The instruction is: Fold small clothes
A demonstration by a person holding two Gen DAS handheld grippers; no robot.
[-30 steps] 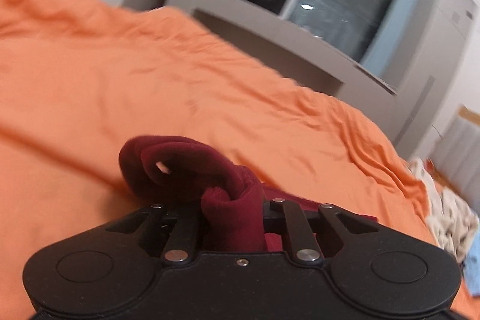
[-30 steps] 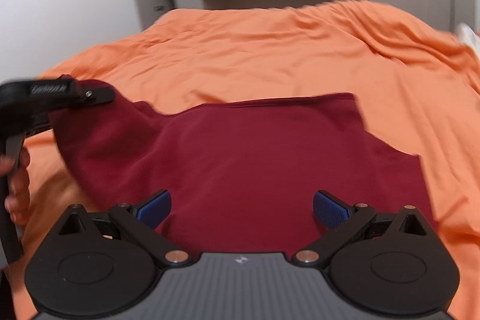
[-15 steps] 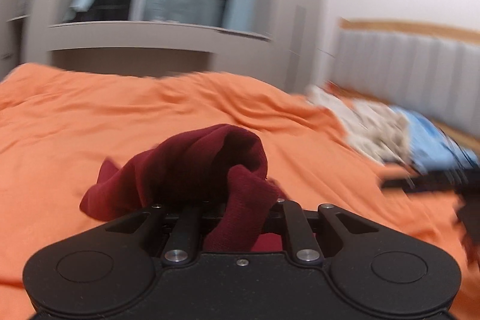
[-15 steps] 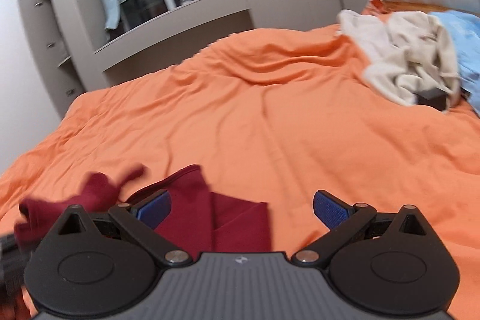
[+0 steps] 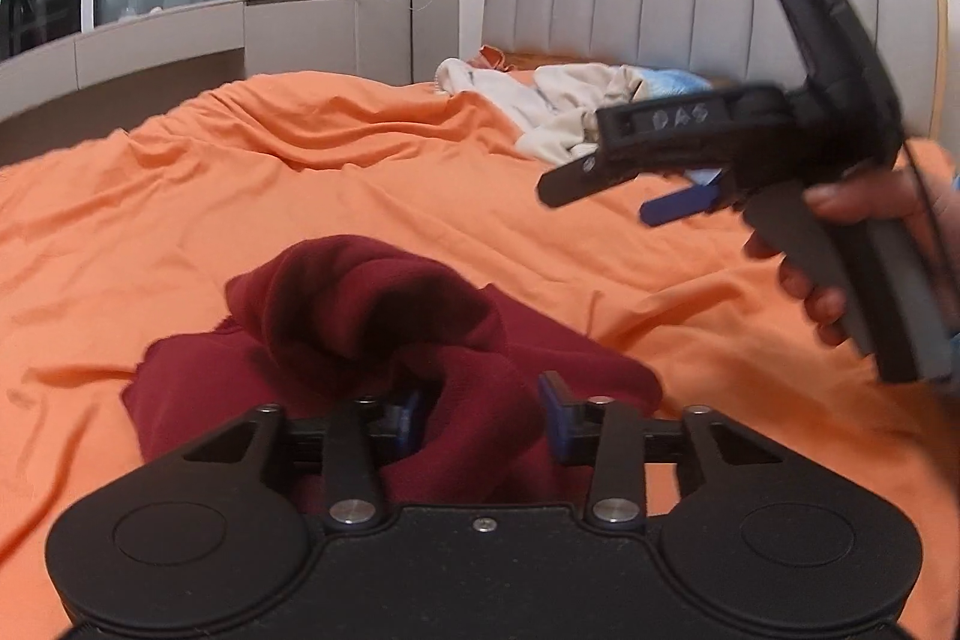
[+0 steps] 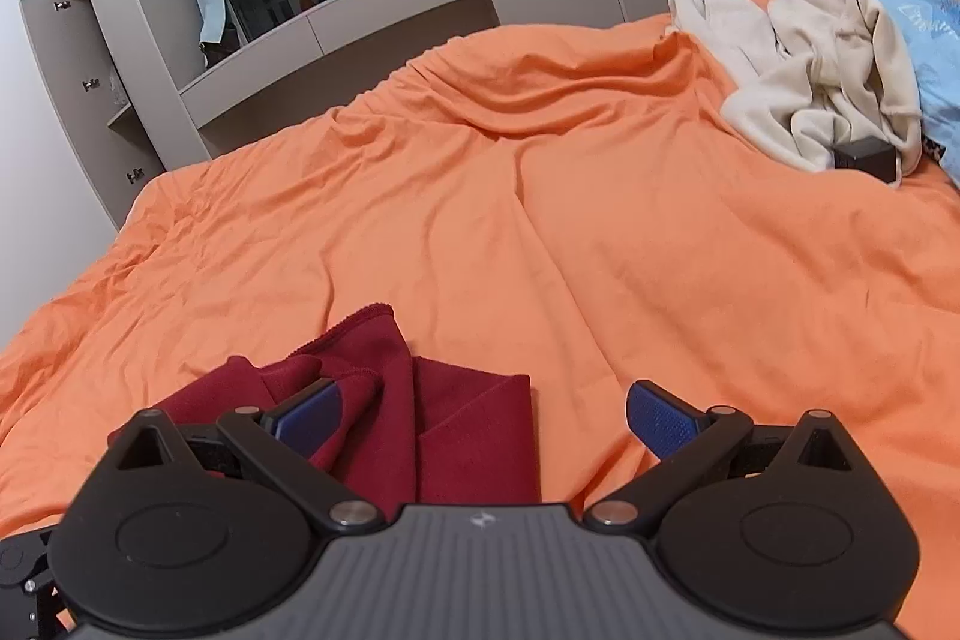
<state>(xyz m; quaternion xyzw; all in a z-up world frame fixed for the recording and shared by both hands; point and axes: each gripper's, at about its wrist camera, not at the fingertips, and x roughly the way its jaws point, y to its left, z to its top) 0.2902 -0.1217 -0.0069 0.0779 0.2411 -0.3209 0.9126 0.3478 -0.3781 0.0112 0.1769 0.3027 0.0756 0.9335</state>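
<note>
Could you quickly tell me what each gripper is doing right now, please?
Left gripper: jaws opening, dark red cloth bunched between them.
Right gripper: open, holding nothing.

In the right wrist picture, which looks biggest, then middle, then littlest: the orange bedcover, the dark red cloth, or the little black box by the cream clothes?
1. Orange bedcover: fills most of the picture.
2. Dark red cloth: a small bunched patch, though it is nearest the camera and partly hidden.
3. Black box: tiny, but far away and partly covered by the cream clothes.
</note>
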